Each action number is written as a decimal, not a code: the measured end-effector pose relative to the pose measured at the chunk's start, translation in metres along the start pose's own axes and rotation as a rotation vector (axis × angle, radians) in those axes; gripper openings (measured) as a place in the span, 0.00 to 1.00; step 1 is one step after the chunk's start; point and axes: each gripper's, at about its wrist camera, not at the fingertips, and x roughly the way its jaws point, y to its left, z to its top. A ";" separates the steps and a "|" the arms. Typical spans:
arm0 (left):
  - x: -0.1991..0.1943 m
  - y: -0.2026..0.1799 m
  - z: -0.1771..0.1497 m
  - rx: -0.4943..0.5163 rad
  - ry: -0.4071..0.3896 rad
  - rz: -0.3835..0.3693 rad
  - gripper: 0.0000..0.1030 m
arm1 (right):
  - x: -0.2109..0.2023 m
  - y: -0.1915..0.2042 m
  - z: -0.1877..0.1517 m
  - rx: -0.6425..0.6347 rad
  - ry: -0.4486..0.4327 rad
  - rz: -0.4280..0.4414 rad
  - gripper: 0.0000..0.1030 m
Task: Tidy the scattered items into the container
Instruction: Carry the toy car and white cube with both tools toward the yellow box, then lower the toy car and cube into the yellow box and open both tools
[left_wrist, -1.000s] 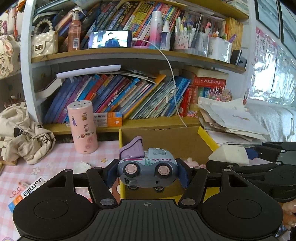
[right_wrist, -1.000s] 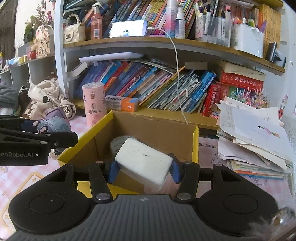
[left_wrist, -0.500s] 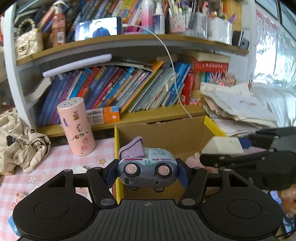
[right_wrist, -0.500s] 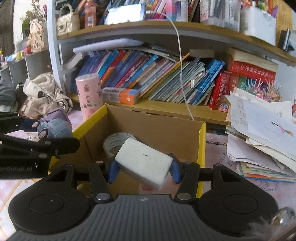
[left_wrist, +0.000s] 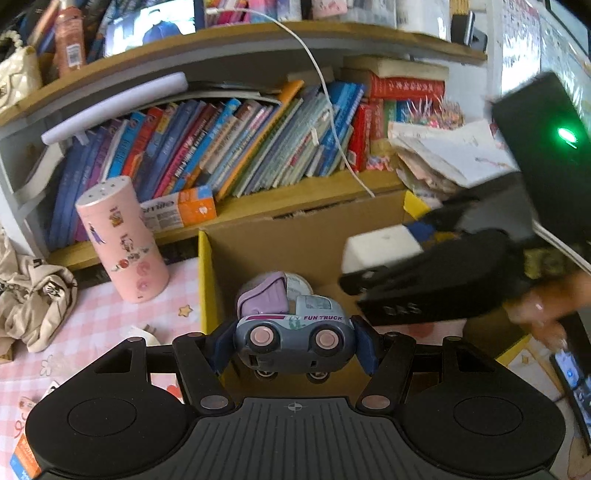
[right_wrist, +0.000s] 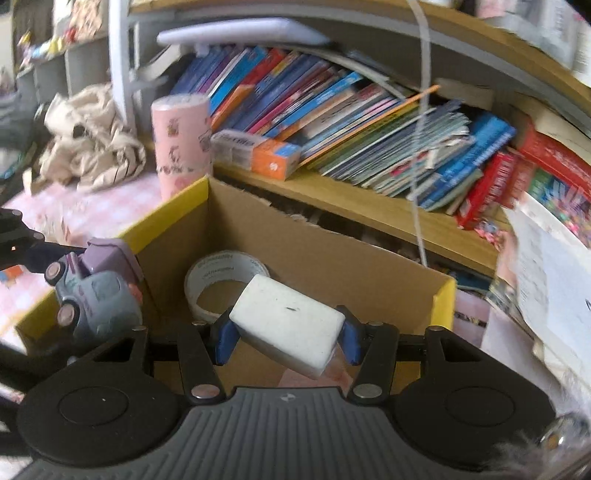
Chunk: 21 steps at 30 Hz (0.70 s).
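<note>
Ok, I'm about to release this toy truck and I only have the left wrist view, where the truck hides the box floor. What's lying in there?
Observer: The right wrist view shows a roll of tape in the cardboard box, toward its back left corner.
Operator: The right tool is blurred here. Is the white block properly held?
Observer: Yes. The right tool has the white block clamped between both blue pads, tilted, over the box opening.
Operator: And where is my truck relative to the rim?
Observer: From that side the toy truck hangs at the box's left wall, close to its yellow rim. I cannot tell whether it is fully inside.
</note>
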 end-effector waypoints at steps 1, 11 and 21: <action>0.002 -0.001 0.000 0.004 0.012 0.000 0.62 | 0.005 0.001 0.002 -0.015 0.015 0.001 0.50; 0.023 -0.003 -0.005 0.028 0.128 -0.051 0.62 | 0.051 0.006 0.014 -0.080 0.162 0.015 0.50; 0.023 -0.001 -0.007 0.012 0.127 -0.051 0.65 | 0.072 0.012 0.020 -0.129 0.242 0.049 0.51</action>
